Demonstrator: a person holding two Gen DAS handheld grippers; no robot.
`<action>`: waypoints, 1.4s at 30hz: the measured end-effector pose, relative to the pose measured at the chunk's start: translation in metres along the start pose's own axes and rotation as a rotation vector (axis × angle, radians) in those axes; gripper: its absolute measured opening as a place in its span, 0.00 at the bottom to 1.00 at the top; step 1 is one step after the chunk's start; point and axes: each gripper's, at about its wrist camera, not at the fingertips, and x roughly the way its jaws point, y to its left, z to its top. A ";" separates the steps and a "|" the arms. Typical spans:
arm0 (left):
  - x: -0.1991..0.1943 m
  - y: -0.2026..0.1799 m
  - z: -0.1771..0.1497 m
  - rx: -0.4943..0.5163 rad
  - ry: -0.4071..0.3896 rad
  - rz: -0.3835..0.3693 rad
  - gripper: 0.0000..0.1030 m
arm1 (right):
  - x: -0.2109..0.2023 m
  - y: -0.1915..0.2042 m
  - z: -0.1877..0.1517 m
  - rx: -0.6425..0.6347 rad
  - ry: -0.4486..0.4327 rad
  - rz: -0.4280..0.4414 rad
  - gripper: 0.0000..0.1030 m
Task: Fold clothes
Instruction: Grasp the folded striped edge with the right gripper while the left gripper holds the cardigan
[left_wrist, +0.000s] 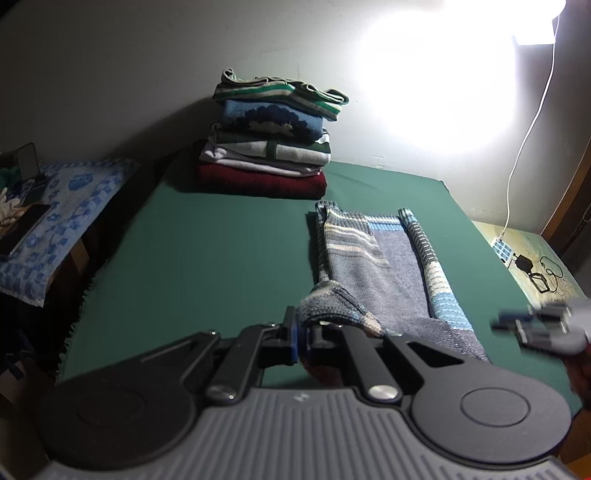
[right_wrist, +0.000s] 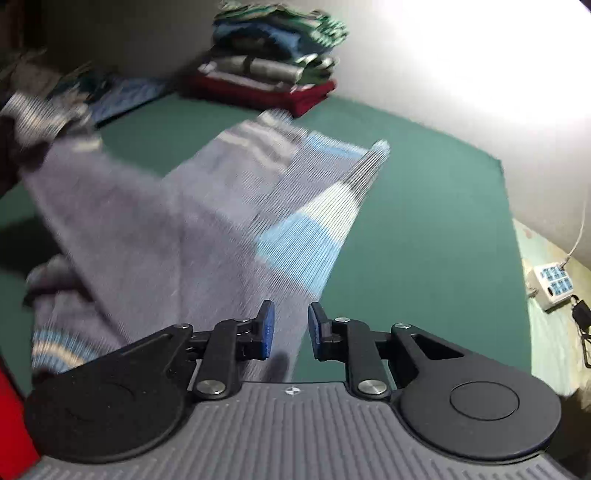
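Note:
A grey-blue knitted sweater (left_wrist: 376, 266) with light blue and cream stripes lies lengthwise on the green bed cover (left_wrist: 207, 251), its sleeves folded in along the sides. My left gripper (left_wrist: 304, 330) is shut on a bunched corner of the sweater's near edge and holds it lifted off the cover. In the right wrist view, which is motion-blurred, my right gripper (right_wrist: 290, 326) is open over the sweater's (right_wrist: 177, 221) near right edge with nothing between its blue pads (right_wrist: 266, 325). The right gripper (left_wrist: 532, 326) shows as a blur at the right of the left wrist view.
A stack of folded clothes (left_wrist: 269, 140) stands at the back of the bed against the wall. On the left is a side table with a blue floral towel (left_wrist: 70, 210) and phones. A power strip (right_wrist: 552, 282) with cables lies to the right, under a bright lamp.

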 end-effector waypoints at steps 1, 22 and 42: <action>-0.002 -0.003 0.000 -0.004 -0.005 -0.002 0.03 | 0.009 -0.009 0.016 0.028 -0.037 -0.006 0.20; -0.011 -0.022 0.003 -0.058 -0.035 0.082 0.03 | 0.135 -0.100 0.077 0.245 0.000 -0.116 0.32; 0.043 -0.038 -0.037 0.156 0.083 0.149 0.39 | 0.173 -0.103 0.094 0.156 -0.025 -0.096 0.25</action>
